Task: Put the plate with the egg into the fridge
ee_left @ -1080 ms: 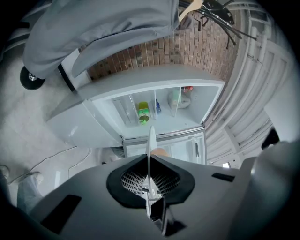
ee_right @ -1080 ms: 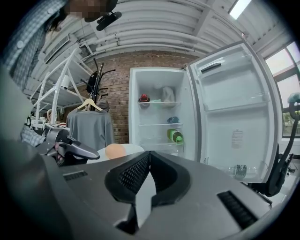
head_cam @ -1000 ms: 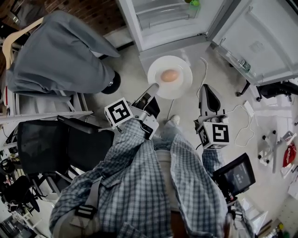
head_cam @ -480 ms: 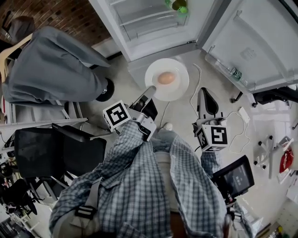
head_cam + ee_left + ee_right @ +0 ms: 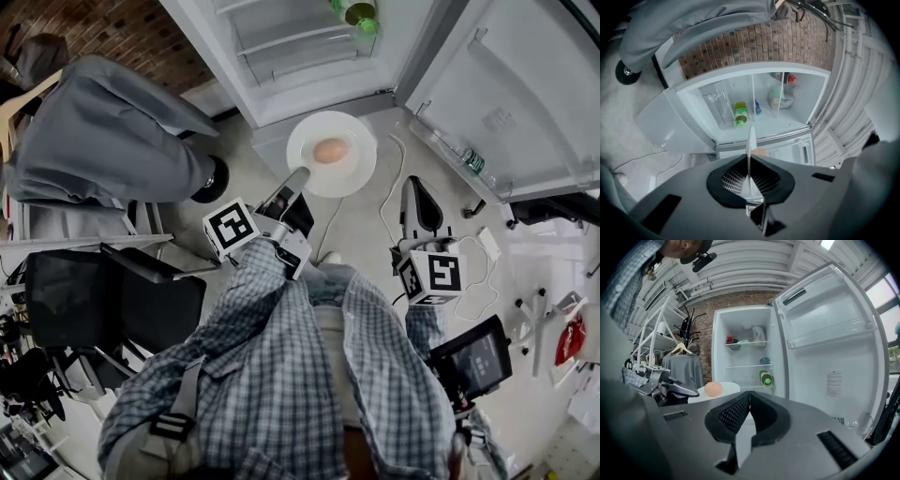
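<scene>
A white plate (image 5: pixel 349 169) carrying a brown egg (image 5: pixel 328 150) hangs level just in front of the open fridge (image 5: pixel 281 89). My left gripper (image 5: pixel 296 178) is shut on the plate's near rim. The left gripper view shows the plate (image 5: pixel 751 138) edge-on between the jaws, the egg (image 5: pixel 760 152) just behind, and my left gripper (image 5: pixel 750 176) facing the fridge's shelves (image 5: pixel 787 123). My right gripper (image 5: pixel 419 190) hangs to the right of the plate, shut and holding nothing. In the right gripper view the egg (image 5: pixel 713 389) and plate (image 5: pixel 730 388) sit left of my right gripper (image 5: pixel 749 405).
The fridge door (image 5: pixel 511 94) stands swung open on the right. A green bottle (image 5: pixel 361 14) lies on a fridge shelf. A grey jacket (image 5: pixel 103 122) drapes a chair at left, with a black office chair (image 5: pixel 112 300) below. A white cable (image 5: pixel 389 192) trails on the floor.
The plate with the egg, still in my left gripper, has drawn closer to the open fridge. The right gripper has come along beside it, still shut.
</scene>
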